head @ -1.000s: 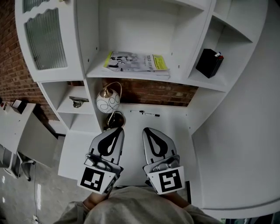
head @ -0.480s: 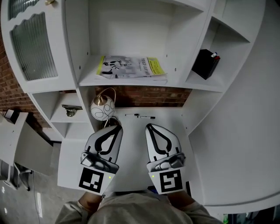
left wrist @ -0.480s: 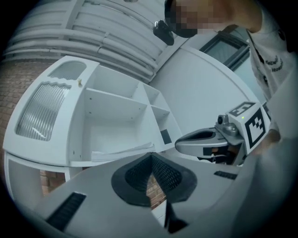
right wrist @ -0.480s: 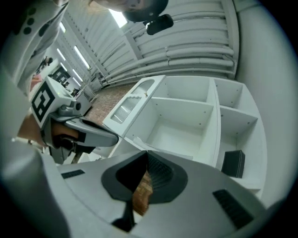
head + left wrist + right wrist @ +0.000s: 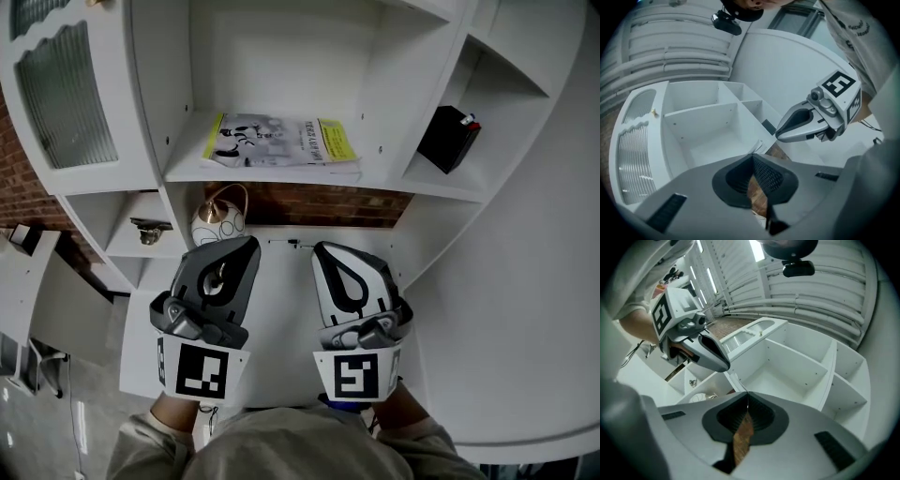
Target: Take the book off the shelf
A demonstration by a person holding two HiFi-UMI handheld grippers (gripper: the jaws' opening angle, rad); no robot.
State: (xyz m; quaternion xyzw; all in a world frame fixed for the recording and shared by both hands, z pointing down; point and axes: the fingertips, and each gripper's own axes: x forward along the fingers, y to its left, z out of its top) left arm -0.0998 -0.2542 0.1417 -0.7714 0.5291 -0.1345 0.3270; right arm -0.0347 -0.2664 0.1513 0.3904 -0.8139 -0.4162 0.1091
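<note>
The book point(image 5: 281, 141) lies flat on the middle shelf point(image 5: 375, 176), its long side going left to right. It is up ahead of both grippers, well apart. The left gripper point(image 5: 246, 244) and right gripper point(image 5: 323, 249) sit side by side over the desk point(image 5: 281, 300), pointing toward the book. Neither is nearer. Both have their 2 jaws pressed together, holding nothing.
</note>
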